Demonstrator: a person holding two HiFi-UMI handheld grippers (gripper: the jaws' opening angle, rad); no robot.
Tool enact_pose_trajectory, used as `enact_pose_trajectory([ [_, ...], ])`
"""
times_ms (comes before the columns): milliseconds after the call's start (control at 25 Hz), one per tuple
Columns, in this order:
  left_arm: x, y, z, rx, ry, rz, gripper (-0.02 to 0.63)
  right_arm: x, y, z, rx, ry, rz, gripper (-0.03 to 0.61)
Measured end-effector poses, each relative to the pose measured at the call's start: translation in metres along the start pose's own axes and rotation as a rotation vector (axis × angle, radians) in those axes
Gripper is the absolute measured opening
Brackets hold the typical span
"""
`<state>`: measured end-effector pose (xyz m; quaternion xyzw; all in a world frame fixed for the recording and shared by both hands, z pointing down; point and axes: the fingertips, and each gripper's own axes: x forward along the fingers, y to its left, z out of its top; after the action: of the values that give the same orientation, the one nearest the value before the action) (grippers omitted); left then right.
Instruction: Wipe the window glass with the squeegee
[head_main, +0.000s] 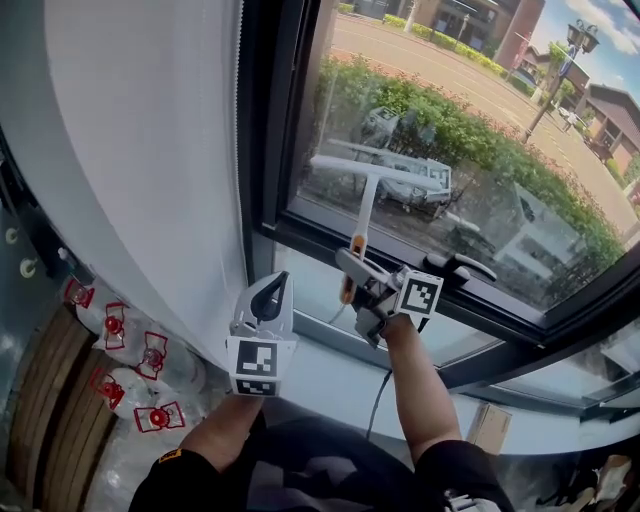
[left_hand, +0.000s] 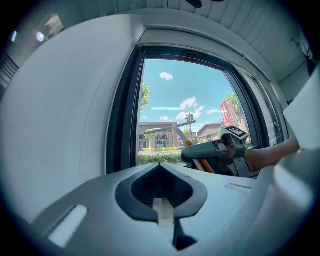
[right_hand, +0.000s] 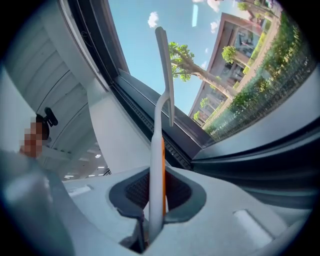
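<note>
The squeegee (head_main: 366, 193) has a pale grey handle with an orange stripe, and its long blade lies against the lower part of the window glass (head_main: 470, 110). My right gripper (head_main: 358, 277) is shut on the handle's lower end, just above the sill. In the right gripper view the handle (right_hand: 158, 155) rises from between the jaws to the blade (right_hand: 165, 70). My left gripper (head_main: 270, 292) hangs shut and empty to the left, below the window's corner. The left gripper view shows its jaws (left_hand: 160, 169) closed together, with the squeegee (left_hand: 176, 131) and right gripper (left_hand: 222, 151) beyond.
A dark window frame (head_main: 262, 130) borders the glass, with a black window handle (head_main: 463, 266) on the lower rail right of my right gripper. A white wall (head_main: 140, 150) stands at the left. Clear bottles with red caps (head_main: 130, 370) lie on the floor below. A cable (head_main: 377, 398) hangs by the sill (head_main: 325, 375).
</note>
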<state>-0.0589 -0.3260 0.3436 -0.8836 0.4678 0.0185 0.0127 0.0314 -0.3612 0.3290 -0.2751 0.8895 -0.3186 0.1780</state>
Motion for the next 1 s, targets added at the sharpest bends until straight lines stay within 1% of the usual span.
enact_pose_trajectory([
  [240,-0.001,-0.002,-0.004,-0.004,0.007,0.004,0.011,0.0,0.0,-0.004,-0.003,0.012,-0.009,0.031],
  [440,-0.001,-0.002,-0.005,-0.004,0.008,0.005,0.011,0.0,0.01,-0.011,-0.063,0.035,-0.002,0.031],
  [600,0.003,-0.007,-0.003,0.005,0.0,-0.007,0.011,-0.004,0.027,-0.003,-0.104,0.037,0.019,0.031],
  [720,0.009,-0.014,0.002,0.011,-0.015,-0.02,0.011,-0.011,0.039,0.02,-0.147,0.019,0.024,0.031],
  [840,0.015,-0.026,0.015,-0.014,-0.035,-0.042,0.011,-0.02,0.055,0.051,-0.211,0.003,0.026,0.031],
  [1000,0.024,-0.046,0.035,0.039,-0.072,-0.087,0.011,-0.029,0.086,0.098,-0.28,-0.023,0.07,0.031],
])
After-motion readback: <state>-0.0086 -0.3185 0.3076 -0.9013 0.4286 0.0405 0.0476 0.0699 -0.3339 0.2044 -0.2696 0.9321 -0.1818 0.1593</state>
